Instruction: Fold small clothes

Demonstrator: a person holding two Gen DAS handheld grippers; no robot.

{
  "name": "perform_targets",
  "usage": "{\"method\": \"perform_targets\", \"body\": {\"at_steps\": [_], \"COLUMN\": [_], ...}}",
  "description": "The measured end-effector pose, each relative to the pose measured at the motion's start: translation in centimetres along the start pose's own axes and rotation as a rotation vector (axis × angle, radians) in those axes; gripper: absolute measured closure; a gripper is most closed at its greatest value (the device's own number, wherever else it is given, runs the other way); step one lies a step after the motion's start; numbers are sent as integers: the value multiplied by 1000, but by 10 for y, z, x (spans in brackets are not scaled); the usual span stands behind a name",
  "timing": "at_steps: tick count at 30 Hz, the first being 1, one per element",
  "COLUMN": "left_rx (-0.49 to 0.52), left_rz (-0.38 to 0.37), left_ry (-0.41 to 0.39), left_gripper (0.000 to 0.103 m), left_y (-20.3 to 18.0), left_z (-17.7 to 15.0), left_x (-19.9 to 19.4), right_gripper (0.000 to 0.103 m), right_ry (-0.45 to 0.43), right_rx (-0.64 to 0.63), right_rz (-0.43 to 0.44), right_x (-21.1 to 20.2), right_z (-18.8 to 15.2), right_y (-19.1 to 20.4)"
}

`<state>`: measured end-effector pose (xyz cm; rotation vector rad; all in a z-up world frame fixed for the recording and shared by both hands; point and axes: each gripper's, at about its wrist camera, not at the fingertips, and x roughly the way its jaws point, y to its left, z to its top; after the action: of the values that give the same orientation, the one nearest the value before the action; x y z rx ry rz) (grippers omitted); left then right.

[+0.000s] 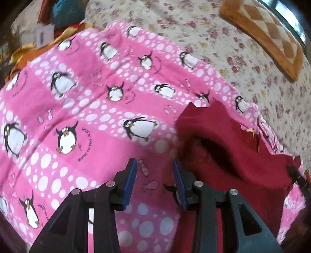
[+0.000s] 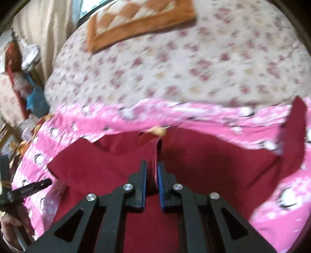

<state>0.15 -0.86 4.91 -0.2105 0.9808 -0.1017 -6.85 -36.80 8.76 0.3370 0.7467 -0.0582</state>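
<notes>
A small dark red garment lies rumpled on a pink penguin-print sheet; it also shows in the right wrist view. My left gripper is open and empty, just left of the red garment, above the pink sheet. My right gripper is shut on a raised fold of the red garment and holds it up between the blue pads. The other gripper's tip shows at the left edge of the right wrist view.
A floral bedspread lies beyond the pink sheet. An orange checkered cushion sits at the far side, also in the right wrist view. Clutter and a beige curtain stand at the bed's left.
</notes>
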Motion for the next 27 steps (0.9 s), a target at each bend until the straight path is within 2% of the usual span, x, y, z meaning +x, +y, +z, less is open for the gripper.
{"method": "perform_targets", "body": {"at_steps": [3, 7, 14, 15, 17, 19, 21, 23, 25, 27], "left_rx": [29, 69, 77, 84, 87, 77, 65, 65, 64, 60], "left_rz": [-10, -16, -59, -50, -28, 1, -7, -3, -5, -5], "left_ry": [12, 36, 2, 9, 27, 48, 57, 56, 56, 56], "left_gripper": [86, 86, 86, 86, 86, 86, 85, 84, 83, 81], "left_y": [-13, -27, -37, -40, -43, -42, -42, -42, -41, -41], "left_z": [-2, -6, -5, -5, -5, -4, -3, -2, -2, -3], "left_x": [5, 12, 12, 16, 24, 35, 39, 38, 39, 38], "right_gripper": [93, 93, 93, 93, 93, 89, 65, 52, 49, 47], "right_ry": [4, 24, 20, 30, 102, 147, 99, 39, 61, 124], "right_rx": [34, 84, 82, 70, 43, 49, 59, 23, -60, -154], "right_rz": [-75, -126, -222, -243, -300, -322, -293, -212, -80, 63], "right_x": [-5, -5, -4, -1, 13, 17, 6, -6, 1, 26], "right_z": [3, 1, -6, -7, -11, -12, -8, 4, 15, 20], "right_y": [-33, -67, -88, -88, -89, -90, -84, -60, -29, 11]}}
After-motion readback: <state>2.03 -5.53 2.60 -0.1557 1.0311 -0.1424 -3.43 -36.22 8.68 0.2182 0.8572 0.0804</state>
